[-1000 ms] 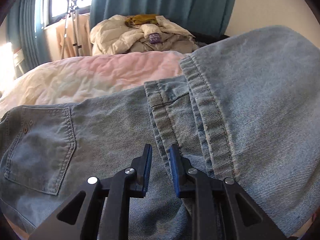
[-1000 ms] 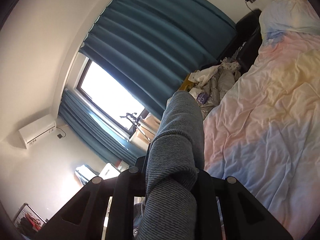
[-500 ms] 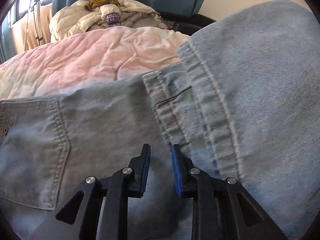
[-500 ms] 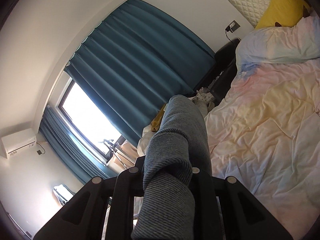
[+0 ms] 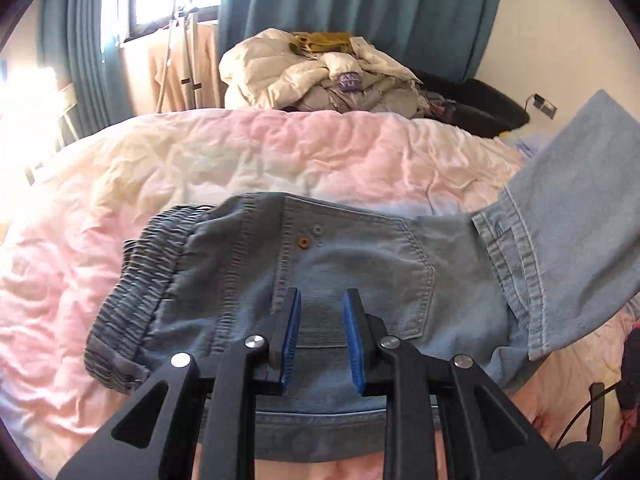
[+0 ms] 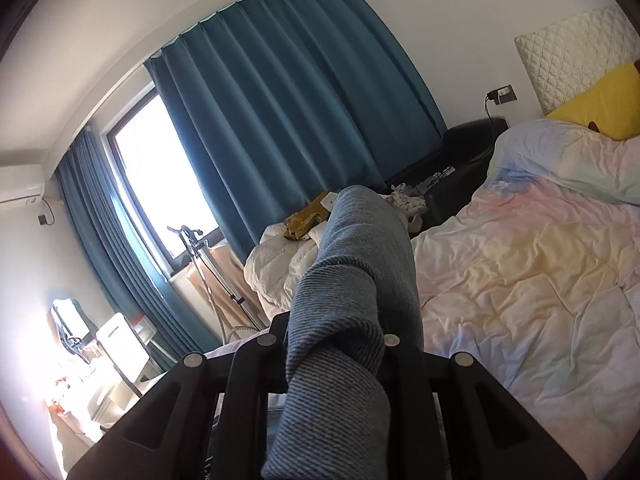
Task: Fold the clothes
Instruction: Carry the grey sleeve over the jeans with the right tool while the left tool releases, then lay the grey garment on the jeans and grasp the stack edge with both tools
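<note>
The left tool [image 5: 320, 336] has backed off the jeans [image 5: 352, 272] on the bed [image 5: 280, 160], blades apart and empty. The right tool [image 6: 336, 344], clamped on denim, probably a leg, lifts it at three o'clock.

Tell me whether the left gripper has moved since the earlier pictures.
Yes. The left gripper, jaws open and empty, has pulled back from the light-blue denim jeans: their back pocket, earlier at the frame's left, now sits ahead of the fingertips.
</note>
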Motion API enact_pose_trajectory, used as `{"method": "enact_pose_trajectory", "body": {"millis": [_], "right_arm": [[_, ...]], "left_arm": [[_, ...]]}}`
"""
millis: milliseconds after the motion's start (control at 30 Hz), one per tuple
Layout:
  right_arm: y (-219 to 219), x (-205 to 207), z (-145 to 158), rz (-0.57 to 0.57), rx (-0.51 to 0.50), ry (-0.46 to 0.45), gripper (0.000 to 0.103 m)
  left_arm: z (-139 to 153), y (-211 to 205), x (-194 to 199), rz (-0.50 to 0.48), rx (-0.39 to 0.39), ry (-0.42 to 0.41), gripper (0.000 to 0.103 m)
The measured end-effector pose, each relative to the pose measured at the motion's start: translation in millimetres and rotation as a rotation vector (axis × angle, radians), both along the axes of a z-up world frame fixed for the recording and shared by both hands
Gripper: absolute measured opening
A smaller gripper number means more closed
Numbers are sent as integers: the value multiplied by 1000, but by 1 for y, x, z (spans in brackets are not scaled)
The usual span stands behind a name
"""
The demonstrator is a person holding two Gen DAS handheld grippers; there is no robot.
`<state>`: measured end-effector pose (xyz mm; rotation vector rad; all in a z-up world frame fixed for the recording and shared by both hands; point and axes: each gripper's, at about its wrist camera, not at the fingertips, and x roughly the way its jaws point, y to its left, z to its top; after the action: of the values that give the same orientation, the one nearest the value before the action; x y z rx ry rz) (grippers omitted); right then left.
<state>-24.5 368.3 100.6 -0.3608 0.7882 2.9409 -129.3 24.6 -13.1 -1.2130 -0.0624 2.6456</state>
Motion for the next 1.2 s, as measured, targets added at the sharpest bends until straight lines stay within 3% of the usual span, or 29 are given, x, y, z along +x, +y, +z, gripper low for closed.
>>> {"method": "enact_pose_trajectory", "body": {"millis": [267, 400, 533, 700, 833, 1100, 1200], "right_arm": [[-93, -19, 9, -7, 215, -39, 17], [-146, -30, 0, -5, 302, -56, 17], [-207, -42, -14, 4, 398, -75, 17], [-285, -56, -43, 63, 523, -104, 17], [-339, -72, -78, 172, 549, -134, 17], [-438, -104, -183, 354, 687, -288, 17], [-439, -106, -190, 358, 691, -287, 19]], "left_arm": [[28, -54, 0, 29, 65, 81, 22], [30, -91, -4, 66, 183, 90, 22], [32, -121, -8, 89, 223, 90, 22], [35, -164, -2, 151, 295, 132, 22], [29, -205, -1, 241, 423, 133, 22], [3, -241, -10, 333, 490, 109, 22], [-4, -241, -17, 330, 490, 91, 22]]}}
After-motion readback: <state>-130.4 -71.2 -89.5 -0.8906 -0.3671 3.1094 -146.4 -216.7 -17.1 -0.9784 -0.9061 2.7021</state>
